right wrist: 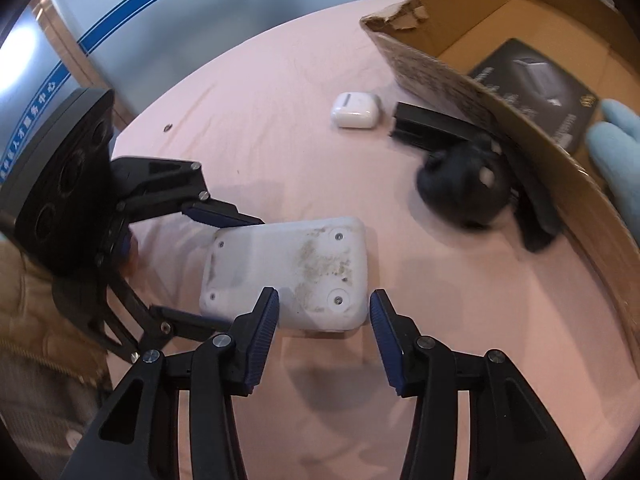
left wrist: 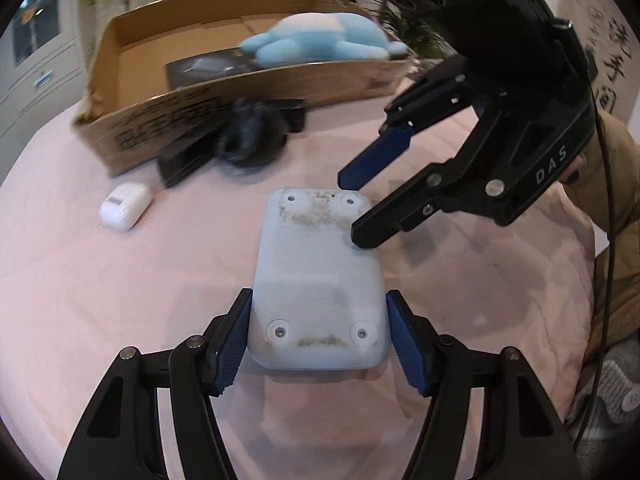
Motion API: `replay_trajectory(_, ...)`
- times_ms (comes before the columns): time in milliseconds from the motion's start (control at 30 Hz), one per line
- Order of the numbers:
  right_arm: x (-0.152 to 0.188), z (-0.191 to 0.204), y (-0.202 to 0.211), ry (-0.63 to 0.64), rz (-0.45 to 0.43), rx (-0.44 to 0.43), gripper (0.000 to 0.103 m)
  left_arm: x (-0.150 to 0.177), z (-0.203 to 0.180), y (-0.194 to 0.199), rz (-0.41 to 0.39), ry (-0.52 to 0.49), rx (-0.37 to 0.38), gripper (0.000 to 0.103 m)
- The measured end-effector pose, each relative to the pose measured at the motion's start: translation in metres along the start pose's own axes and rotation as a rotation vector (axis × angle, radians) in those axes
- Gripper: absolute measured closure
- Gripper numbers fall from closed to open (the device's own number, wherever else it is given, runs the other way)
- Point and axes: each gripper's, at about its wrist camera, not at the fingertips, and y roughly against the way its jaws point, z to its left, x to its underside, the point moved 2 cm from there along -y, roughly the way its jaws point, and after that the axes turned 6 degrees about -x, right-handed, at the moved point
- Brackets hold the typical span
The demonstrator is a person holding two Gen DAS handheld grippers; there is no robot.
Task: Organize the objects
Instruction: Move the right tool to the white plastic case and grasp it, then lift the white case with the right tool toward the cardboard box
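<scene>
Left claw (left wrist: 319, 340) clamping white device (left wrist: 318, 276) (underside up)

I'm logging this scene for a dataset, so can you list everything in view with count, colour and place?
Flat white plastic device, underside up with four screw wells: 1, dirty white, middle of the cloth, between both grippers.
White earbud case: 1, white, on the cloth near the box.
Black bundled gadget with flat black parts: 1 cluster, black, blurred, against the box's outer wall.
Open cardboard box: 1, brown, far side of the table.
Light blue plush toy: 1, inside the box.
Dark printed flat packet: 1, black, on the box floor.
Pink tablecloth: 1, covers the table.
Left gripper: jaws flanking the device's near end.
Right gripper: open, at the device's other end.
</scene>
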Motion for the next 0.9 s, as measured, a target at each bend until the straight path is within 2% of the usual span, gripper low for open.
replay_trajectory(67,0.004,-0.002,0.005,0.009,-0.005,0.000,0.049,-0.001,-0.002,0.000,0.009,-0.014,-0.016,0.039)
replay_trajectory(100,0.003,-0.001,0.005,0.006,-0.012,-0.004,0.036,-0.001,-0.002,0.001,0.012,-0.016,-0.025,0.039)
replay_trajectory(133,0.001,-0.004,0.005,0.001,-0.027,-0.014,0.028,0.001,-0.003,0.004,0.012,-0.015,-0.044,0.039)
replay_trajectory(200,-0.003,-0.007,0.001,-0.012,-0.037,-0.022,0.027,0.005,-0.006,0.008,0.013,-0.020,-0.067,0.039)
replay_trajectory(300,-0.010,-0.010,-0.005,-0.036,-0.047,-0.074,0.027,0.013,-0.009,0.017,0.010,-0.032,-0.094,0.031)
replay_trajectory(333,-0.021,0.000,-0.015,-0.029,-0.043,-0.079,0.027,0.017,-0.010,0.019,0.010,-0.040,-0.103,0.031)
replay_trajectory(400,-0.019,0.003,-0.019,-0.022,-0.027,-0.065,0.027,0.020,-0.008,0.014,0.020,-0.047,-0.130,0.031)
replay_trajectory(433,-0.018,0.002,-0.025,-0.025,-0.014,-0.052,0.027,0.021,-0.004,0.011,0.028,-0.035,-0.124,0.034)
replay_trajectory(467,-0.017,0.002,-0.028,-0.031,-0.012,-0.067,0.028,0.021,0.000,0.010,0.030,-0.005,-0.083,0.040)
replay_trajectory(533,-0.015,0.002,-0.030,-0.039,-0.021,-0.088,0.034,0.022,0.004,0.011,0.027,0.010,-0.072,0.040)
replay_trajectory(667,-0.012,0.000,-0.029,-0.064,-0.040,-0.086,0.037,0.022,0.006,0.010,0.009,0.007,-0.055,0.041)
replay_trajectory(733,-0.012,-0.002,-0.027,-0.085,-0.051,-0.092,0.042,0.023,0.006,0.010,0.009,0.008,-0.051,0.041)
replay_trajectory(900,-0.008,-0.008,-0.019,-0.113,-0.074,-0.082,0.045,0.015,0.002,0.008,0.021,0.002,-0.054,0.041)
